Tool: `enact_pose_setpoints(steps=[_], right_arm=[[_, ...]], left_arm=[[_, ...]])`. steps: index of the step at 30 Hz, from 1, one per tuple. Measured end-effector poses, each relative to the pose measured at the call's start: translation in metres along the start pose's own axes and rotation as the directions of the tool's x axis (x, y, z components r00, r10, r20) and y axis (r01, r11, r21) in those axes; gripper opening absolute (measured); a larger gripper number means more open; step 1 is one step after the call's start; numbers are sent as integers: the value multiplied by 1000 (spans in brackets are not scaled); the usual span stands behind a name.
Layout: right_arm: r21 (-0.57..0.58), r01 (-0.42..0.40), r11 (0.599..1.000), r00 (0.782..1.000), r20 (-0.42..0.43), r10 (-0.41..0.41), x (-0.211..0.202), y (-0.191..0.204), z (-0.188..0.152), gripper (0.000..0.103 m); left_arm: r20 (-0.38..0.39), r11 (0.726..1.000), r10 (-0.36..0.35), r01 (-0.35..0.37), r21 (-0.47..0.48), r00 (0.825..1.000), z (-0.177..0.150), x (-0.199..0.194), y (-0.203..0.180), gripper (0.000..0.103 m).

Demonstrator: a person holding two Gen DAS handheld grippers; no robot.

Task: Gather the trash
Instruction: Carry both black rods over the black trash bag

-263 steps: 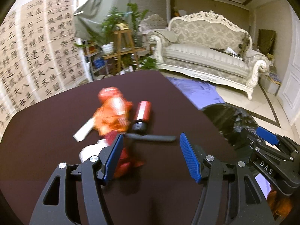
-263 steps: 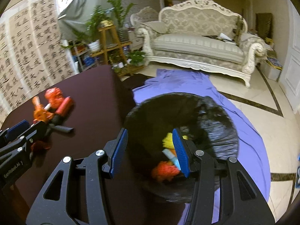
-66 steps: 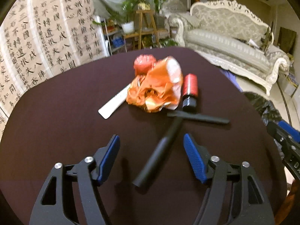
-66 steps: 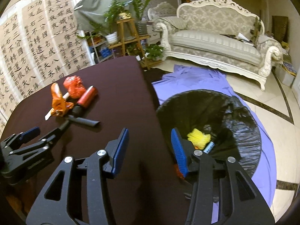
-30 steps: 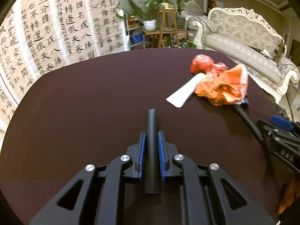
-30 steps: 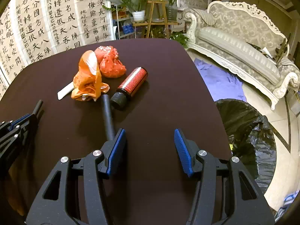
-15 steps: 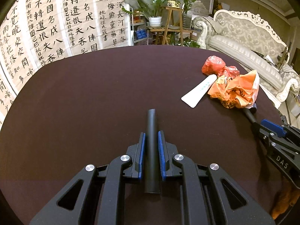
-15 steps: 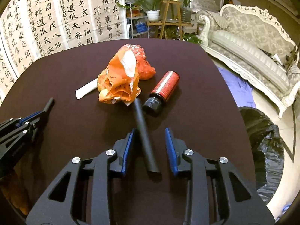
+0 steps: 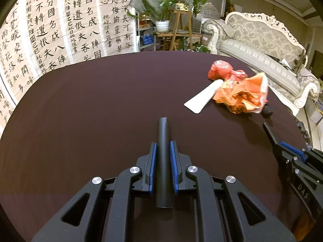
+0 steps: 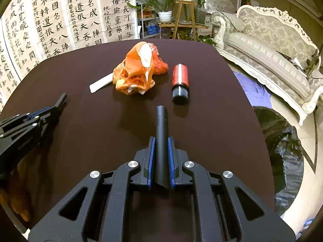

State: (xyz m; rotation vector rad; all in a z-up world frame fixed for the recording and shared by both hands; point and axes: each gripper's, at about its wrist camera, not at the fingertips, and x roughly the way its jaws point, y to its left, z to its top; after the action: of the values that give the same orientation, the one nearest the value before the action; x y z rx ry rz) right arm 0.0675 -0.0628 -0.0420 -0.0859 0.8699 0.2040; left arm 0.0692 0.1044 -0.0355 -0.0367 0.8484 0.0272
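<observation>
Each of the tongs is closed on a black tube: the left tongs (image 9: 162, 157) hold one black tube (image 9: 163, 141), and the right tongs (image 10: 160, 155), whose jaws have just closed, hold another black tube (image 10: 161, 133). On the dark brown surface (image 9: 90, 104) lie an orange wrapper (image 10: 137, 70), a white strip (image 9: 201, 98) and a red bottle (image 10: 180, 80). Calligraphy sheets (image 9: 60, 24) and a sofa (image 10: 268, 46) stand behind, and a black trash bag (image 10: 286, 151) is beside the surface.

Dark table (image 10: 222, 133) bears orange wrapper (image 10: 135, 74), red bottle (image 10: 180, 81), white strip (image 10: 100, 85).

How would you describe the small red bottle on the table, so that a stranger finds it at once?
Look at the dark round table near the white sofa. Beside the crumpled orange wrapper, on the side toward the black trash bag, lies the red bottle on its side. It alone is a smooth cylinder with a black cap; its neighbours are crumpled or flat.
</observation>
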Motion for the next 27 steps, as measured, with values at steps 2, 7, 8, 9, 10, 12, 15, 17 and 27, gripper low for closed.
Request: enact_pose_setpoints(steps=[2, 7, 8, 9, 10, 12, 15, 17, 27], right_arm=[[9, 11, 1000, 1000, 4, -11, -5, -3, -6, 12], [54, 38, 998, 999, 28, -39, -19, -23, -20, 12], [62, 44, 997, 998, 34, -46, -22, -26, -22, 12], [72, 50, 996, 998, 38, -53, -24, -30, -23, 12], [83, 57, 995, 997, 43, -61, -27, -35, -24, 12], [99, 69, 993, 996, 54, -75, -33, -43, -27, 12], [126, 97, 987, 991, 74, -107, -41, -58, -31, 12], [145, 113, 983, 988, 84, -126, -44, -65, -33, 12], [243, 226, 943, 958, 120, -260, -62, -119, -45, 12]], left_arm=[[6, 1000, -9, 9, 11, 1000, -3, -3, -6, 15], [37, 998, -39, 37, 47, 999, -9, -14, -26, 15], [42, 998, -43, 41, 51, 998, -10, -15, -29, 15], [46, 997, -49, 46, 57, 998, -10, -17, -33, 15], [51, 996, -57, 54, 70, 997, -12, -18, -40, 15], [54, 994, -71, 66, 89, 996, -12, -20, -50, 15], [60, 989, -96, 89, 116, 994, -13, -23, -66, 14], [68, 986, -113, 103, 133, 991, -13, -26, -76, 15], [107, 960, -195, 167, 226, 975, -4, -35, -140, 15]])
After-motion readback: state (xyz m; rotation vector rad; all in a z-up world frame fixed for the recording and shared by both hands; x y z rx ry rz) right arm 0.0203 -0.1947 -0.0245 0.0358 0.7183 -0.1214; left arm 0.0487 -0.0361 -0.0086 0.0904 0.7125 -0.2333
